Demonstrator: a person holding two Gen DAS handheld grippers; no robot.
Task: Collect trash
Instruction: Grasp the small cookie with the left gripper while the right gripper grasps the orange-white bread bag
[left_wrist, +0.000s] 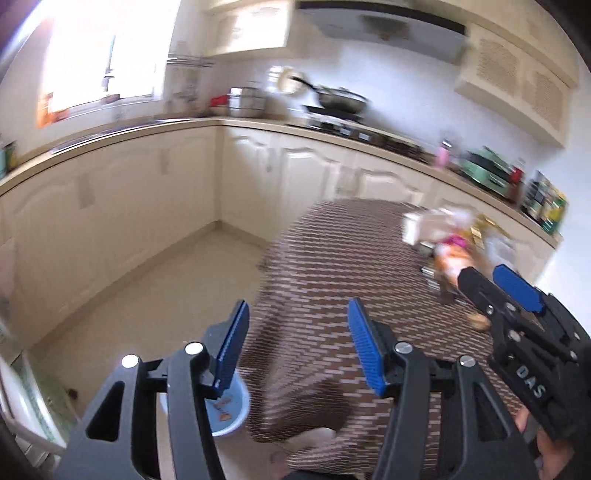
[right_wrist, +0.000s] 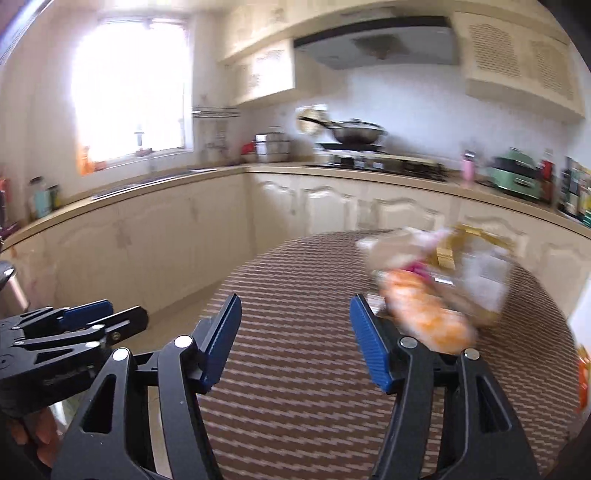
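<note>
The table (right_wrist: 295, 369) stands in the middle of the kitchen floor. A heap of trash (right_wrist: 436, 280) lies on the table's far right part. Beyond the table, a counter (right_wrist: 332, 170) runs along the far wall and turns along the left wall. On that counter, behind the table, a wok (right_wrist: 356, 133) sits on the stove. Left of the table, a bowl (left_wrist: 225, 406) rests on the floor.

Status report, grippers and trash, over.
Left gripper open, empty. Right gripper open, empty. Trash pile on patterned table, ahead-right, blurred. Nothing in between.
</note>
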